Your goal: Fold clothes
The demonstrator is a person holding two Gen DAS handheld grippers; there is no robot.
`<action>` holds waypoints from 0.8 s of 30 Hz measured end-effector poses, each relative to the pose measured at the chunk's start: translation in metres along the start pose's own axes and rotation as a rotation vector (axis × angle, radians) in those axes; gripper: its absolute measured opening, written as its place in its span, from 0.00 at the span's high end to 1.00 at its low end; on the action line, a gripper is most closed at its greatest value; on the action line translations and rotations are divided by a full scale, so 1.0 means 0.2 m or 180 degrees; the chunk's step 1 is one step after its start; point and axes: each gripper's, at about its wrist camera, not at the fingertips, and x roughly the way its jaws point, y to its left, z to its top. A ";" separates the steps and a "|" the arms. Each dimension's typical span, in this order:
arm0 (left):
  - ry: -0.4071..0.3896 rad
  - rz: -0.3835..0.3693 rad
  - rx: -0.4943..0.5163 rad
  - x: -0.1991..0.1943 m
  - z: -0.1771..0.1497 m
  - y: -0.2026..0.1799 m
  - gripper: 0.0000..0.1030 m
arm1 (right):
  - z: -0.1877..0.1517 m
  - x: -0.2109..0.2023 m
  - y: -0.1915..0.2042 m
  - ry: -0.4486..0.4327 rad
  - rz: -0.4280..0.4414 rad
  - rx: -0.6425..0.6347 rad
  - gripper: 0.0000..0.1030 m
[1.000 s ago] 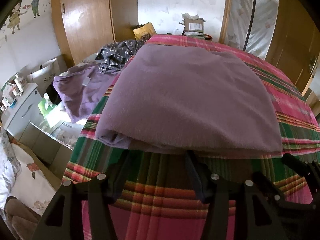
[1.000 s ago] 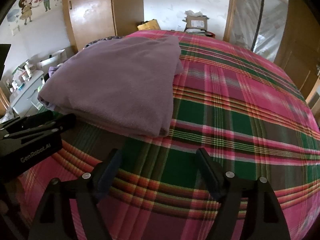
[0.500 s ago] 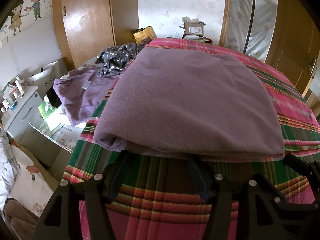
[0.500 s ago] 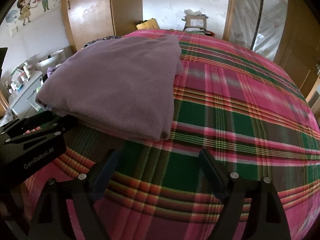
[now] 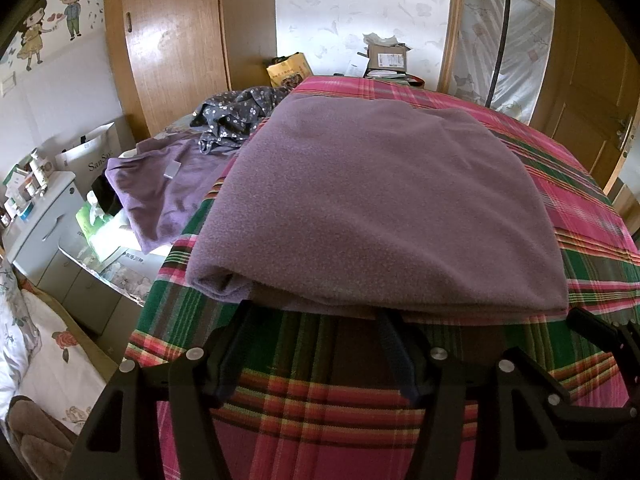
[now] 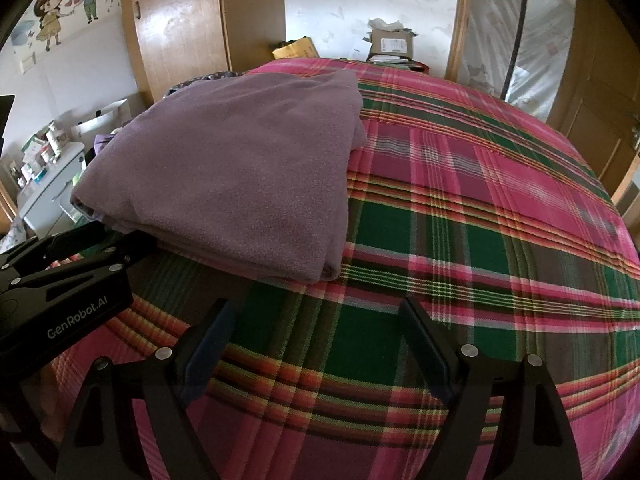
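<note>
Purple fleece, folded into a thick rectangle (image 5: 376, 208), lies flat on a bed spread with a pink, green and brown plaid cover (image 6: 480, 208), toward the bed's left side. The left gripper (image 5: 316, 312) sits at the garment's near folded edge, its jaws spread wide after just opening; the fleece edge lies right at the fingertips, but neither pad presses on it. The right gripper (image 6: 316, 308) hovers over bare plaid just short of the garment's near right corner, jaws likewise apart and empty. Seen from the right wrist camera, the left tool's black body carries the white lettering "GenRobot.AI" (image 6: 76, 322).

Beyond the bed's left edge a second purple garment (image 5: 164, 188) with a small pale tag lies spread out, and a dark floral-print garment (image 5: 236, 116) is bunched behind it. A white paper bag (image 5: 94, 152) against the wall shows the partial printed word "SanS", the rest cut off. A white cabinet (image 5: 40, 216) crowded with small bottles stands nearby, beside a green tissue pack (image 5: 94, 220). At the far end, a yellow printed bag (image 5: 290, 70) and a cardboard box (image 5: 386, 56) with a white shipping label, its text too small to read, sit near wooden wardrobe doors (image 5: 172, 44). A cartoon sticker of two children (image 5: 50, 20) decorates the wall
</note>
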 end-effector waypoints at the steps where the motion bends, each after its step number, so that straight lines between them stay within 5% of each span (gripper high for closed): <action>1: 0.0000 0.0001 0.0001 0.00 0.00 0.00 0.40 | 0.00 0.00 0.00 0.0001 -0.0001 0.0005 0.17; 24: 0.0000 0.0000 0.0000 0.00 0.00 0.00 0.39 | 0.01 0.01 0.01 0.0004 -0.0014 0.0020 0.16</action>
